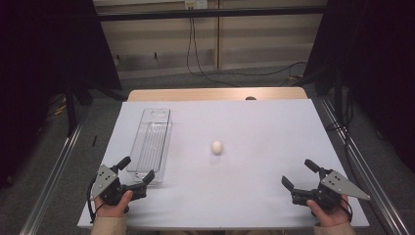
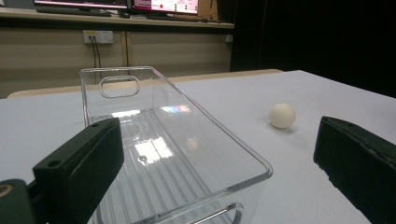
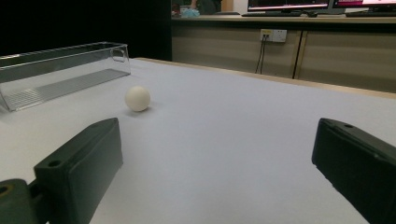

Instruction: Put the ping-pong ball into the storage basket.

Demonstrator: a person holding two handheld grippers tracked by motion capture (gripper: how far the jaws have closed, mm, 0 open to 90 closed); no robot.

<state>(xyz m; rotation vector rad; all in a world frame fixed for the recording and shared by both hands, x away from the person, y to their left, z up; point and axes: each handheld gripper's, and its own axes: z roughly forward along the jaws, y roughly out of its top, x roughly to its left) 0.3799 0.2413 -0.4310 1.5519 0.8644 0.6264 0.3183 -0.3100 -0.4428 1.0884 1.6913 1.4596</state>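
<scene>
So here's where I'm at: both tongs are parked at the near edge of the surface (image 1: 274, 122), one by each near corner. My left tongs (image 1: 136, 170) are spread wide with nothing between them, sitting right at the near end of the clear plastic bin (image 1: 151, 142); in the left gripper view the bin's near rim (image 2: 224, 186) runs between the two jaws without touching either. My right tongs (image 1: 299, 175) are spread wide too, nothing in them, over bare surface near the right corner.

The white ball (image 1: 217, 147) sits on its own around the middle of the surface, just right of the bin and apart from it. It's well away from both tongs. From the right gripper view the ball (image 3: 137, 98) is ahead and off to the left, with the bin (image 3: 60, 70) behind it. The bin lies lengthwise along the left side.
</scene>
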